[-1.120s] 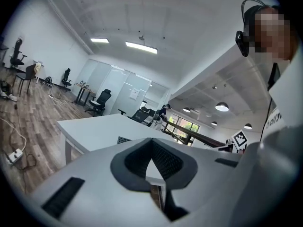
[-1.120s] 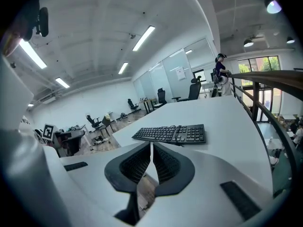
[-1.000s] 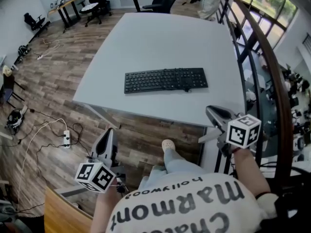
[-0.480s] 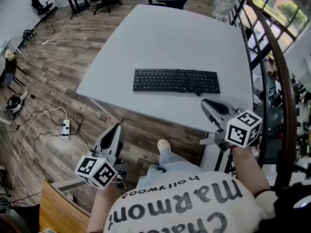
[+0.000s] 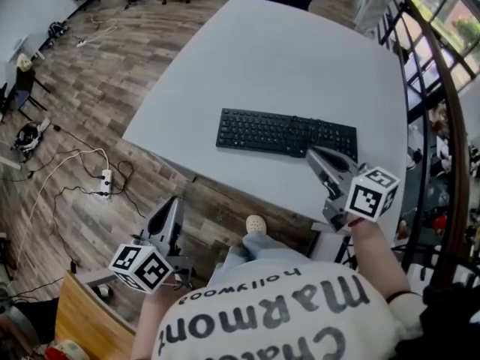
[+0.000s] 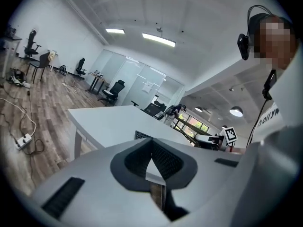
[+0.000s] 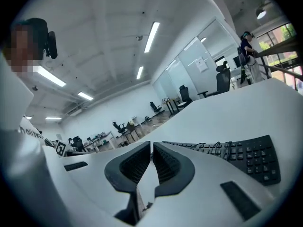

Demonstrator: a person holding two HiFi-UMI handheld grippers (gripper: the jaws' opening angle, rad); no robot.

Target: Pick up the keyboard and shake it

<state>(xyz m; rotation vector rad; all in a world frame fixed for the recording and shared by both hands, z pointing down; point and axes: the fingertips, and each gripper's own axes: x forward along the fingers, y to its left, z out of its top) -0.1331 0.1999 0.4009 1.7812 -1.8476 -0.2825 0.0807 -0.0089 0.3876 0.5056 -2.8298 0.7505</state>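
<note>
Right gripper (image 5: 315, 158): has swung in from beyond the table (image 5: 262, 58) edge, and my tip is now just beside the keyboard (image 5: 285, 133), towards its right end.
Right fingers: pressed together, nothing between them.
Left gripper (image 5: 172, 203): has shifted little and hangs over the wooden floor (image 5: 90, 111), short of the table.
Left fingers: pressed together, empty.
Keyboard: flat on the white table, near its front edge, not gripped.

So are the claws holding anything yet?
No, nothing is held. The left gripper and the right gripper are both shut and empty. The keyboard lies flat on the table.
</note>
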